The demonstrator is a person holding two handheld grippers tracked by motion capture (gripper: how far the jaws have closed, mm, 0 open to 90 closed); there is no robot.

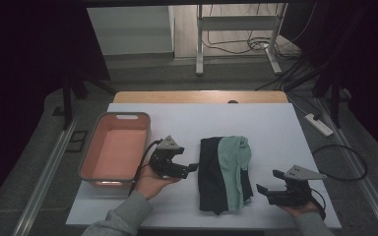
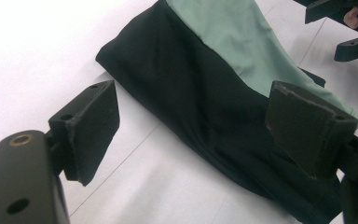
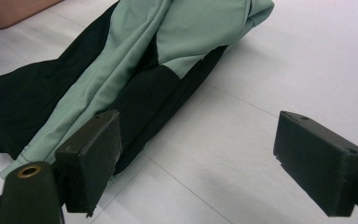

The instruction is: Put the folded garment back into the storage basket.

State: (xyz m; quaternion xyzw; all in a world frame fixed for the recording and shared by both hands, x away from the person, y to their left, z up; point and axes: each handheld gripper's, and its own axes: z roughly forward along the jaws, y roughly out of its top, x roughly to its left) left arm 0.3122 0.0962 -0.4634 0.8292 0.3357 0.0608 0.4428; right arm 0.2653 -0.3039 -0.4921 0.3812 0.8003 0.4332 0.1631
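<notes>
High view: your left gripper [image 1: 193,167] and right gripper [image 1: 267,183], both spread wide and empty, flank the folded black-and-mint-green cloth [image 1: 225,173] mid-worktop, toward the near edge; salmon plastic tub [image 1: 89,156] at left edge. Left gripper view: jaws apart, cloth [image 2: 205,93] between. Right gripper view: jaws apart, cloth [image 3: 121,79] beside left jaw.

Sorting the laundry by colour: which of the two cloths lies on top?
The mint-green cloth lies on top, draped over the right part of the black cloth, which is spread flat on the table beneath it.
</notes>
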